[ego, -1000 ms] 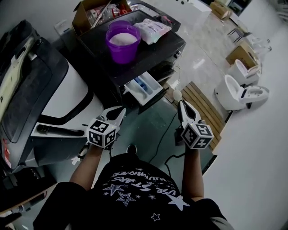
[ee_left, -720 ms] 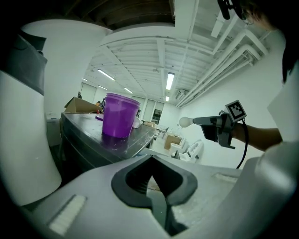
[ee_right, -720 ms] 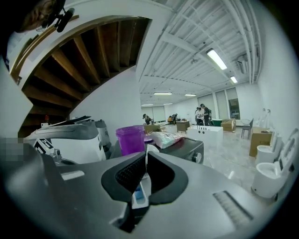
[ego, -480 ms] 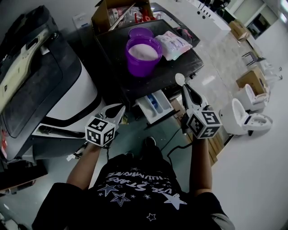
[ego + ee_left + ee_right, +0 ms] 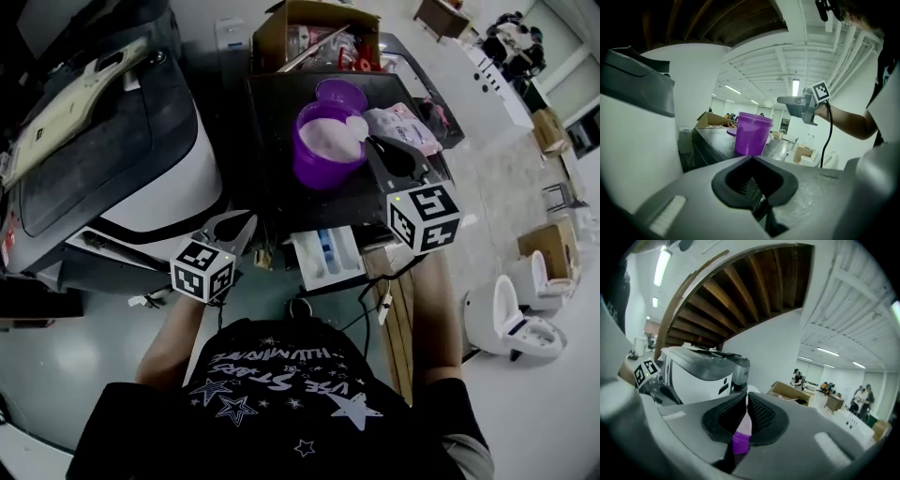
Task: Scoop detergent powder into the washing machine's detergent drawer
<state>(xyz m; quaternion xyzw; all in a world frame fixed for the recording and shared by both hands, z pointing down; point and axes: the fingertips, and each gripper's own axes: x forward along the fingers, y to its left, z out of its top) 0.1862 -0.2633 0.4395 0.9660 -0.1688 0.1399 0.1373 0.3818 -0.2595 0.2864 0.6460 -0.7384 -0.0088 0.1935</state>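
A purple tub (image 5: 326,145) of white detergent powder stands on the dark washing machine top (image 5: 277,192). Its lid (image 5: 339,94) lies just behind it. My right gripper (image 5: 382,152) is shut on the purple handle (image 5: 740,440) of a scoop. The scoop's white bowl (image 5: 356,127) hovers at the tub's right rim. Below the machine top, the detergent drawer (image 5: 328,253) is pulled out, with a blue compartment showing. My left gripper (image 5: 228,230) hangs low to the left of the drawer, shut with nothing in it. In the left gripper view the tub (image 5: 752,133) stands ahead.
A detergent bag (image 5: 405,127) lies right of the tub and an open cardboard box (image 5: 314,33) stands behind it. A white and black machine (image 5: 112,150) fills the left. A toilet (image 5: 511,323) and wooden slats (image 5: 398,319) are on the floor to the right.
My right gripper has carried the scoop from beside the drawer up and over to the tub's rim. The left gripper has barely moved.
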